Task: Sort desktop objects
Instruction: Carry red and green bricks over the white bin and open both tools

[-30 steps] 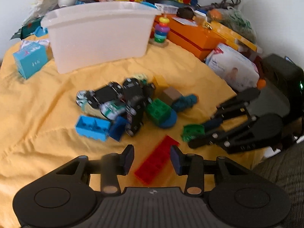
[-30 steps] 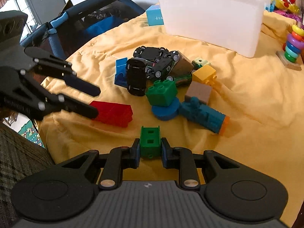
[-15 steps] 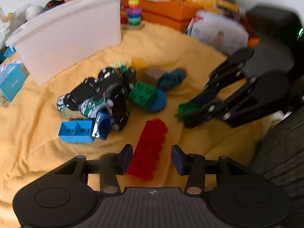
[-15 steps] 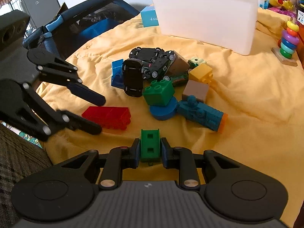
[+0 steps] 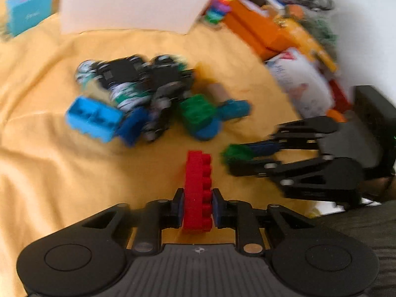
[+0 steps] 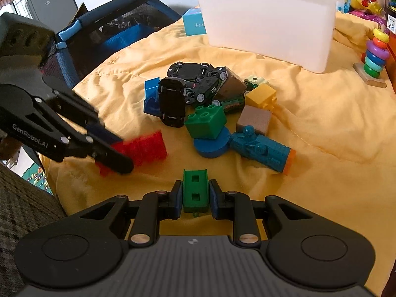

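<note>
Two claws: both low over the yellow cloth [image 6: 321, 128], each with a brick between its pads
Left claw [image 5: 197, 206]: jaws closing on the long red brick [image 5: 198, 188], which stands between the blue pads and runs away from the camera — this view is blurred by motion
Red brick from the right wrist view: its near end sits between the left claw's fingers, the rest lies on the cloth, left of the toy pile
Right claw [image 6: 195, 199]: narrow, clamped on a small green brick [image 6: 195, 190] with two square holes facing up
Green brick from the left wrist view: a green blur at the tips of the right claw, just right of the red brick's far end
Toy pile: black toy cars [image 6: 188, 86] lying upturned and tangled, a green studded block [image 6: 206, 121] resting on a blue disc [image 6: 211, 146], a teal toy train [image 6: 262, 148] with an orange end touching that disc
More in the pile: a yellow block [image 6: 261, 96], a grey-brown cube [image 6: 253, 121], a dark blue piece [image 6: 151, 96] left of the cars; a light blue brick [image 5: 92, 120] shows in the left wrist view
White bin [image 6: 267, 19]: beyond the pile, upright, well apart from both claws
Ring stacker [image 6: 375, 57]: right of the bin, on a wooden base
Teal box [image 6: 194, 24]: just left of the bin
</note>
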The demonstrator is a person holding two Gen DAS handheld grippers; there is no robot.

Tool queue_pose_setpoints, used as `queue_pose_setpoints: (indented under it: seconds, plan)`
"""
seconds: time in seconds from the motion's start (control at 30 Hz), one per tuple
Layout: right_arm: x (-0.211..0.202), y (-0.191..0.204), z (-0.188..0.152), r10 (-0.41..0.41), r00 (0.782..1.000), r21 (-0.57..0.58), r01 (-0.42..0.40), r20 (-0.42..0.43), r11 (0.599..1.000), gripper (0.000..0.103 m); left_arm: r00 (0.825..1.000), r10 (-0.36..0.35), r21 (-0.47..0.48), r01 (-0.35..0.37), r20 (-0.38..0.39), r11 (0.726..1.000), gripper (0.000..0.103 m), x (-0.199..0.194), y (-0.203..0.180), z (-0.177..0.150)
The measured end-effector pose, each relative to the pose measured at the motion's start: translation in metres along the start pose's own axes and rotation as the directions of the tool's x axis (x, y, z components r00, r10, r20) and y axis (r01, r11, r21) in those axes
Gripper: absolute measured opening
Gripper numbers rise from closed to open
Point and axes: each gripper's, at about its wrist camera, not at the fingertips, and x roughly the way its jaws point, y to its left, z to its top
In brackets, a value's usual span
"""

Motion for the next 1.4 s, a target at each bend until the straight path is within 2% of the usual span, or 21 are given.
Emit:
queue_pose_setpoints:
  seconds: [0.1, 0.13, 0.17, 0.27, 0.37, 0.47, 0.63, 0.7, 0.73, 0.77, 0.8, 0.93, 1.07, 1.1, 1.17, 1.27, 1.4]
  plan:
    - [0.000, 0.001, 0.000, -0.002, 1.000, -0.005, 0.002, 0.000, 1.000, 0.025, 0.995, 0.080, 0.055, -0.083, 0.062, 0.995, 0.034, -0.008, -0.005, -0.002]
    - [0.000, 0.001, 0.000, -0.002, 1.000, -0.004, 0.002, 0.001, 1.000, 0.025, 0.989, 0.121, 0.092, -0.129, 0.090, 0.987, 0.042, -0.012, -0.009, -0.003]
    - [0.000, 0.001, 0.000, -0.002, 1.000, -0.003, 0.002, 0.001, 1.000, 0.025, 0.980, 0.161, 0.130, -0.176, 0.117, 0.976, 0.050, -0.016, -0.014, -0.004]
    - [0.000, 0.001, 0.000, -0.005, 1.000, -0.002, 0.005, 0.001, 1.000, 0.025, 0.950, 0.245, 0.263, -0.291, 0.193, 0.920, 0.051, -0.026, -0.034, -0.008]
    - [0.000, 0.000, 0.000, -0.004, 1.000, 0.000, 0.004, 0.001, 1.000, 0.025, 0.951, 0.225, 0.339, -0.288, 0.214, 0.896, 0.051, -0.029, -0.044, -0.011]
    - [0.000, 0.001, 0.001, -0.010, 1.000, -0.002, 0.010, 0.003, 1.000, 0.025, 0.946, 0.257, 0.346, -0.313, 0.199, 0.885, 0.050, -0.017, -0.044, -0.011]
    - [-0.001, 0.002, 0.001, -0.025, 1.000, -0.002, 0.025, 0.005, 1.000, 0.027, 0.941, 0.283, 0.297, -0.329, 0.187, 0.897, 0.050, -0.006, -0.034, -0.009]
    - [0.000, 0.002, 0.001, -0.025, 1.000, 0.001, 0.025, -0.002, 1.000, 0.027, 0.951, 0.267, 0.277, -0.301, 0.152, 0.913, 0.042, 0.000, -0.028, -0.010]
    - [0.000, 0.002, 0.001, -0.025, 1.000, 0.000, 0.025, -0.002, 1.000, 0.027, 0.960, 0.247, 0.265, -0.274, 0.133, 0.925, 0.034, 0.003, -0.025, -0.011]
    - [0.001, 0.002, 0.001, -0.026, 1.000, -0.005, 0.026, -0.003, 1.000, 0.027, 0.964, 0.232, 0.254, -0.258, 0.129, 0.932, 0.032, 0.004, -0.023, -0.012]
    - [0.000, 0.002, 0.000, -0.027, 1.000, -0.012, 0.027, -0.003, 1.000, 0.026, 0.964, 0.225, 0.248, -0.254, 0.139, 0.935, 0.028, 0.004, -0.022, -0.013]
    - [-0.003, 0.003, 0.002, -0.020, 1.000, -0.017, 0.020, -0.003, 1.000, 0.024, 0.972, 0.182, 0.217, -0.212, 0.150, 0.953, 0.027, -0.009, -0.020, -0.008]
    - [-0.025, -0.001, 0.020, -0.010, 0.997, 0.009, 0.009, 0.076, 1.000, 0.024, 0.964, 0.147, 0.263, -0.204, 0.221, 0.943, 0.027, -0.038, -0.034, 0.010]
    - [-0.032, -0.003, 0.027, -0.015, 0.995, 0.003, 0.015, 0.104, 1.000, 0.024, 0.959, 0.131, 0.264, -0.198, 0.250, 0.944, 0.027, -0.048, -0.037, 0.019]
    - [-0.043, -0.007, 0.045, -0.035, 0.987, -0.012, 0.038, 0.159, 0.999, 0.024, 0.937, 0.123, 0.242, -0.209, 0.327, 0.947, 0.027, -0.066, -0.038, 0.041]
    - [-0.055, -0.012, 0.078, -0.079, 0.966, -0.042, 0.092, 0.247, 0.995, 0.024, 0.885, 0.142, 0.248, -0.273, 0.443, 0.929, 0.027, -0.088, -0.040, 0.081]
    - [-0.067, -0.028, 0.134, -0.156, 0.915, -0.037, 0.183, 0.372, 0.982, 0.024, 0.818, 0.181, 0.267, -0.374, 0.546, 0.888, 0.027, -0.102, -0.041, 0.139]
